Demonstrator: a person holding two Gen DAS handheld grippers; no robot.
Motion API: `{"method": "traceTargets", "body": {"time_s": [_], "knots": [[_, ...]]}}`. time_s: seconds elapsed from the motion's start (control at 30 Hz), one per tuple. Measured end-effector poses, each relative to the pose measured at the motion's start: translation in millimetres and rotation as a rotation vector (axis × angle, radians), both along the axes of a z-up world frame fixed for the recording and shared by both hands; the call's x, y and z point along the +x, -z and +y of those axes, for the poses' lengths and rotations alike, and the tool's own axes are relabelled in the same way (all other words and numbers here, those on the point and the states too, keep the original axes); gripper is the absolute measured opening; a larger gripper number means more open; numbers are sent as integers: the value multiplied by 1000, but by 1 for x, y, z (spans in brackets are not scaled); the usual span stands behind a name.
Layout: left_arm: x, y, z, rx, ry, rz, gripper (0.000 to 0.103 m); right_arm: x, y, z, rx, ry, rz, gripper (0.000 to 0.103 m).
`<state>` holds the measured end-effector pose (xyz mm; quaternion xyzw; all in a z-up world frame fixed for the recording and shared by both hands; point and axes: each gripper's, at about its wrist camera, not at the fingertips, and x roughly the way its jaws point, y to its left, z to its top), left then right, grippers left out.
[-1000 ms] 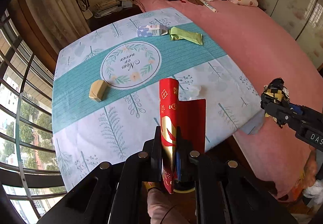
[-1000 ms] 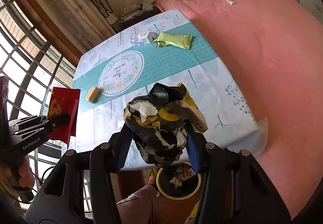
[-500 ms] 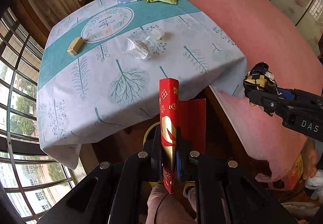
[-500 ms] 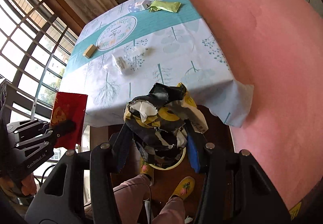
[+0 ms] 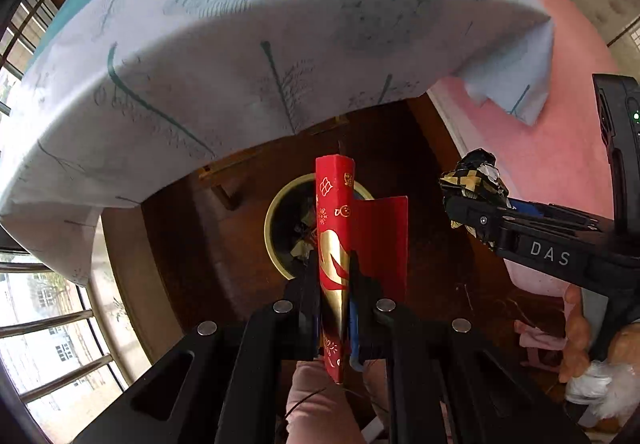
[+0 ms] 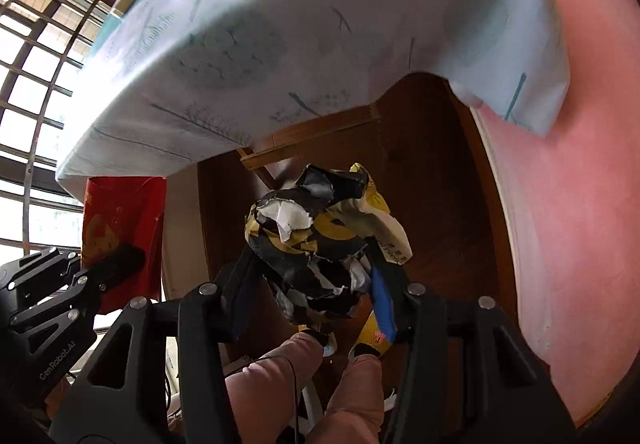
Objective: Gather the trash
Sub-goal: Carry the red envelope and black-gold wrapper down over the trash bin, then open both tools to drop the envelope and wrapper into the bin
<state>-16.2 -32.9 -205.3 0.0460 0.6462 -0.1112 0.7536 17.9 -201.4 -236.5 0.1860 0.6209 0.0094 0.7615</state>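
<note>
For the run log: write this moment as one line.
left hand-held gripper: shut on red envelope | right hand-held gripper: shut on crumpled wrapper | bin: below

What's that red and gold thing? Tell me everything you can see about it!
The red packet looks like a flat paper or card envelope, bright red with a shiny gold swirl and small gold symbols printed on it. It is bent or folded, so a plain red flap sticks out on one side. It stands upright, pinched between the fingers of the left hand-held gripper, which is shut on it. Nothing else touches it. Below it, on the dark wooden floor, sits a round yellow-rimmed bin.
</note>
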Motion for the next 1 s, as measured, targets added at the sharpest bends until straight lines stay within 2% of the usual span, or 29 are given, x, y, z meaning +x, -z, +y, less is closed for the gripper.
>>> {"method": "traceTargets", "body": {"time_s": [0.17,0.37,0.47,0.5,0.53,0.57,0.63,0.7,0.83,1.0], "knots": [[7,76,15,-31,-34,45,10,6,85,6,48,82,80,46],[17,152,23,-40,-27,71,12,21,167,24,37,78,127,47],[20,178,24,-20,-25,84,23,29,198,34,20,63,151,49],[21,185,24,-16,-20,89,30,30,208,35,21,63,160,50],[21,191,24,-12,-18,92,40,31,216,36,28,66,173,54],[22,195,25,-17,-21,93,44,33,224,35,36,69,185,55],[23,203,28,-21,-27,109,65,34,234,36,49,73,192,62],[23,207,30,-17,-34,117,72,34,239,38,48,61,183,68],[22,205,31,1,-31,100,75,35,242,46,25,45,176,70],[24,180,38,27,-44,49,78,33,226,48,5,45,159,70]]}}
